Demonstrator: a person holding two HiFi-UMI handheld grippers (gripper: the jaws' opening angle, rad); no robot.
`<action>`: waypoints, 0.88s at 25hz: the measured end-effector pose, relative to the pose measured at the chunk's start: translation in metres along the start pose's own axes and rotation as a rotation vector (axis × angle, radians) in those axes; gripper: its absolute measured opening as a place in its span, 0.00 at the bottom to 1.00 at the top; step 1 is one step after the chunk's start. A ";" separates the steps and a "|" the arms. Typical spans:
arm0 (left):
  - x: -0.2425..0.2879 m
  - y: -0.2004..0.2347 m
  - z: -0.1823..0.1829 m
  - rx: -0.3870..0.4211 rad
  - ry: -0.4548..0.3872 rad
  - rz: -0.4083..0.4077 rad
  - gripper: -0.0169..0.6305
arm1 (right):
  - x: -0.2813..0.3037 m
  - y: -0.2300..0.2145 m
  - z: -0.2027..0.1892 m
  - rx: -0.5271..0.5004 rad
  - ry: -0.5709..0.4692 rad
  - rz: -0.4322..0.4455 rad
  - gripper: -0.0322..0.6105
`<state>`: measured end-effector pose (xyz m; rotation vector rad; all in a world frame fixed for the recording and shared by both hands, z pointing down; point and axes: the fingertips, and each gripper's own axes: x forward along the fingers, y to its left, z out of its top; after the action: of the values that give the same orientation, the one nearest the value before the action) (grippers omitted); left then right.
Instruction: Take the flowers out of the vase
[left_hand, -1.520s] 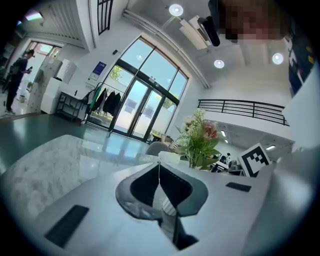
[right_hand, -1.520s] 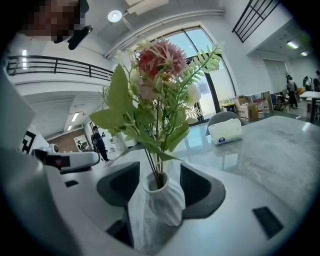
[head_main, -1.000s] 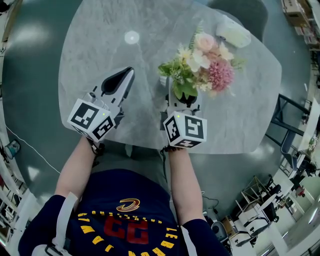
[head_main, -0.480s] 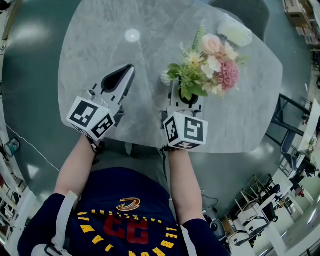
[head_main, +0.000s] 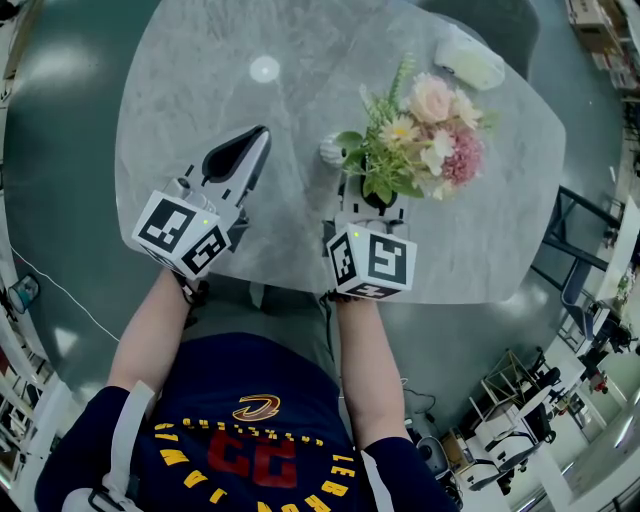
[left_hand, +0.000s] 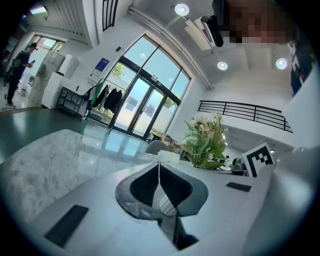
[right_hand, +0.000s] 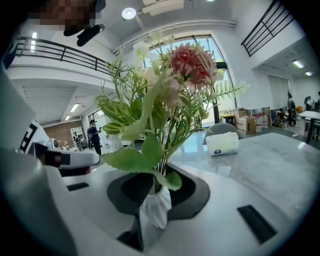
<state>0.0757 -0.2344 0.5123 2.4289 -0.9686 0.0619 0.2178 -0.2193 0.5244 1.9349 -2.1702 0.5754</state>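
A bunch of flowers (head_main: 420, 135) in pink, cream and green leans to the right over the marble table (head_main: 190, 90). My right gripper (head_main: 370, 205) is under it. In the right gripper view the flowers (right_hand: 165, 100) send their stems down between the jaws of that gripper (right_hand: 160, 172), which are closing on them. A small white vase (head_main: 330, 150) stands just left of the bunch, with its rim uncovered. My left gripper (head_main: 255, 140) hovers to the left, shut and empty. From the left gripper (left_hand: 160, 162) the flowers (left_hand: 205, 142) show ahead to the right.
A white tissue box (head_main: 468, 62) lies at the table's far right, also seen as the tissue box (right_hand: 222, 143) beyond the bunch. A grey chair (head_main: 480, 22) stands behind the table. The table's near edge runs just under both grippers.
The bunch has swung right and away, uncovering the white vase's rim. Both grippers have stayed almost where they were.
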 end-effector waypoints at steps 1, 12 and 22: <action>0.000 0.000 -0.001 0.000 -0.001 0.001 0.04 | 0.000 0.000 0.000 0.001 -0.001 -0.001 0.17; -0.011 0.007 -0.005 -0.006 -0.012 0.003 0.04 | -0.003 0.004 0.002 0.009 -0.022 -0.014 0.17; -0.013 0.010 -0.008 -0.004 -0.010 0.004 0.04 | -0.004 0.003 0.000 0.018 -0.035 -0.029 0.17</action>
<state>0.0610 -0.2283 0.5208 2.4251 -0.9774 0.0496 0.2152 -0.2157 0.5220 1.9974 -2.1611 0.5617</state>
